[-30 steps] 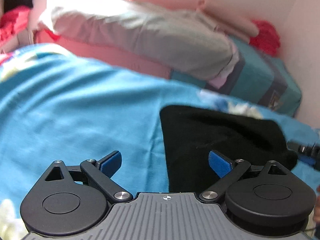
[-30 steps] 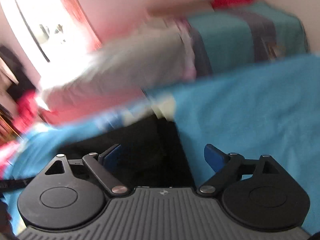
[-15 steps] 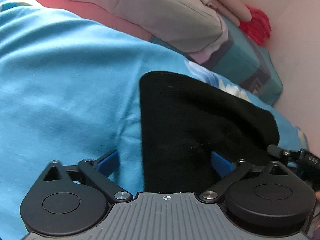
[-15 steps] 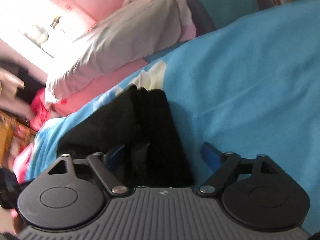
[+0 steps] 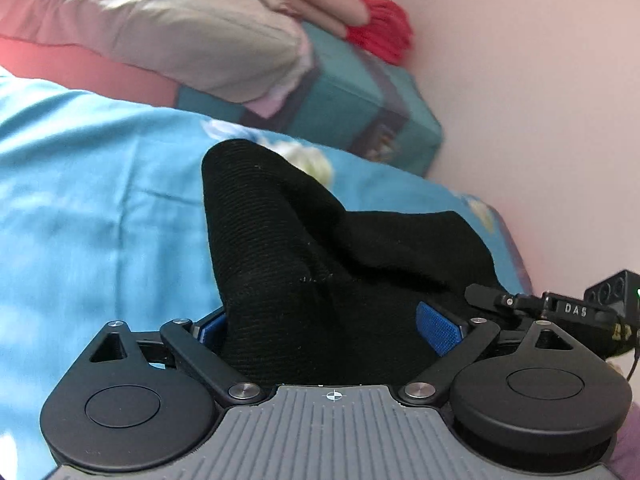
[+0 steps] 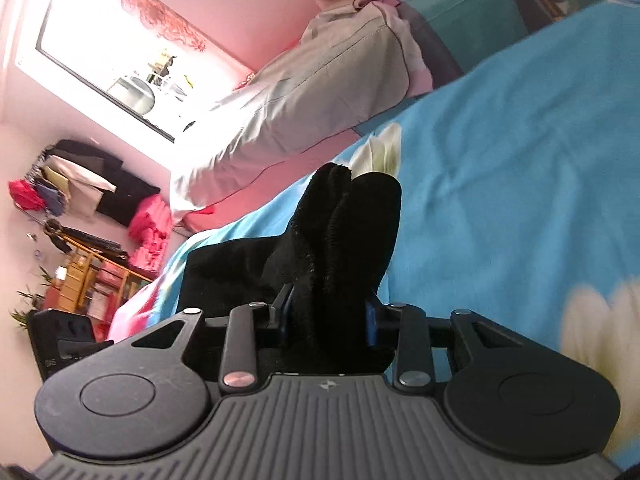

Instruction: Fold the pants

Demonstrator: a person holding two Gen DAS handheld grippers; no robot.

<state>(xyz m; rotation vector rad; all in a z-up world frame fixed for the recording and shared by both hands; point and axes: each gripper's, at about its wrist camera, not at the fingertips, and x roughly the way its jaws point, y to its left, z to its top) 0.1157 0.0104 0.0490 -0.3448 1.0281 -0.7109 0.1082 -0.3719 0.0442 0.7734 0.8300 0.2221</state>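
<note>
On the blue bedsheet (image 5: 100, 220), left view: black pants (image 5: 304, 272) lie between the spread jaws of the left gripper (image 5: 324, 332), not pinched; closing late may miss the edge. Right view: right gripper (image 6: 326, 316) clamps bunched pants (image 6: 344, 248) above the sheet; thick layers may slip out.

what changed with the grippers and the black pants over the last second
Both grippers moved in onto the black pants. The right gripper closed on a bunched edge; the left gripper now straddles the cloth, fingers still apart. The pants rose into folds. The blue bedsheet and pillows stayed put.
</note>
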